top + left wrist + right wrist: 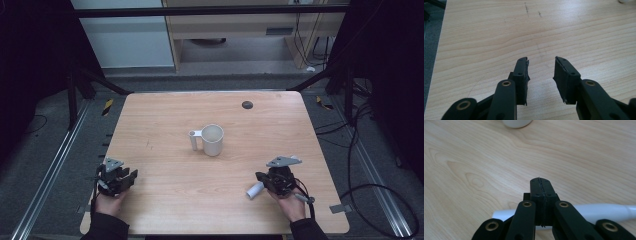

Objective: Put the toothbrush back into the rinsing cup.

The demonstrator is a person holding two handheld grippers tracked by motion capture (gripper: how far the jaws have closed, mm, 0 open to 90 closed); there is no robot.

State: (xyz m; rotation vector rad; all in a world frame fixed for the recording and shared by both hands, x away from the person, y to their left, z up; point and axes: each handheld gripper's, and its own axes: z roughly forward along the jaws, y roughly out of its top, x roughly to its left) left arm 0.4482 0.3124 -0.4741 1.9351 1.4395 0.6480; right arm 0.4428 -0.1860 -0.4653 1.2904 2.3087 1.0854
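Lying flat on the pale wooden table [165,120], a white plastic tube [255,190] rests near the front right corner, its long axis slanting from the person's near left up toward the right gripper [263,179], which sits just over its far end. In the right gripper view the tube [604,210] runs crosswise beneath the gripper [541,180], whose jaws are pressed together with nothing between them; whether they touch the tube I cannot tell. A white plastic mug with a side handle [210,139] stands upright mid-table, well apart from the tube, handle toward the left. Bare wood lies open between mug and tube, and the right table edge is near. The left gripper [121,176] rests near the front left corner, its jaws [541,62] spread over bare wood, holding nothing.
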